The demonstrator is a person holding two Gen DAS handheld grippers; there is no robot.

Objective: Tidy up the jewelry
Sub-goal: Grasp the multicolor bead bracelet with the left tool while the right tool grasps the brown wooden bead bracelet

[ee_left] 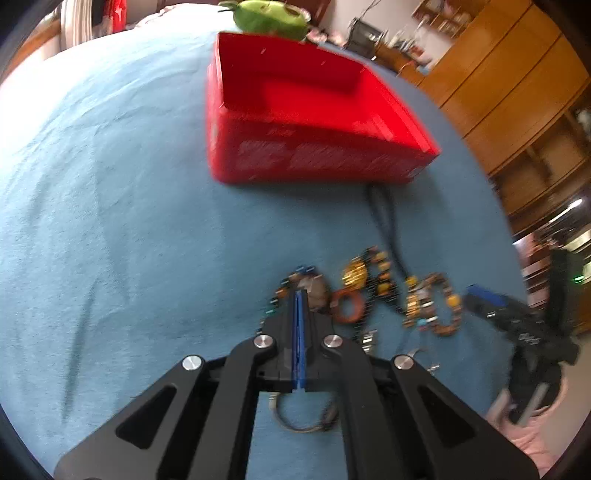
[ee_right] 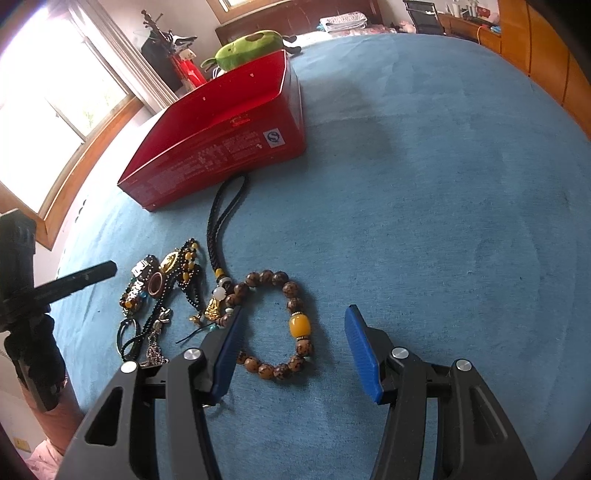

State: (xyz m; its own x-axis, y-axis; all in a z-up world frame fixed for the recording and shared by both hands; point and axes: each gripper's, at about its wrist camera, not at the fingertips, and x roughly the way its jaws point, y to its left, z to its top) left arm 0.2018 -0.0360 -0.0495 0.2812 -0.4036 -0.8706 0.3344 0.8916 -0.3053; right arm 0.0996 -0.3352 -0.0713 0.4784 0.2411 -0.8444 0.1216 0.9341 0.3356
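Note:
An open red box [ee_left: 325, 158] [ee_right: 221, 155] stands on the blue bedspread. In front of it lies a pile of jewelry [ee_left: 369, 291] [ee_right: 162, 280]: beaded strings, a gold pendant and a black braided cord [ee_right: 218, 221]. My left gripper [ee_left: 300, 295] is shut, its tips over a beaded piece at the pile's left end; nothing shows between the pads. In the right wrist view it [ee_right: 110, 268] hangs just left of the pile. My right gripper [ee_right: 295, 310] is open around a brown bead bracelet [ee_right: 291, 288] with a yellow bead; the pads do not touch it.
A green plush toy [ee_left: 273, 16] [ee_right: 251, 46] lies behind the box. A metal ring [ee_left: 303, 421] lies under the left gripper's body. Wooden cabinets [ee_left: 517, 92] stand past the bed's right edge and a window [ee_right: 44, 92] to the left. The bedspread [ee_right: 443, 184] spreads wide to the right.

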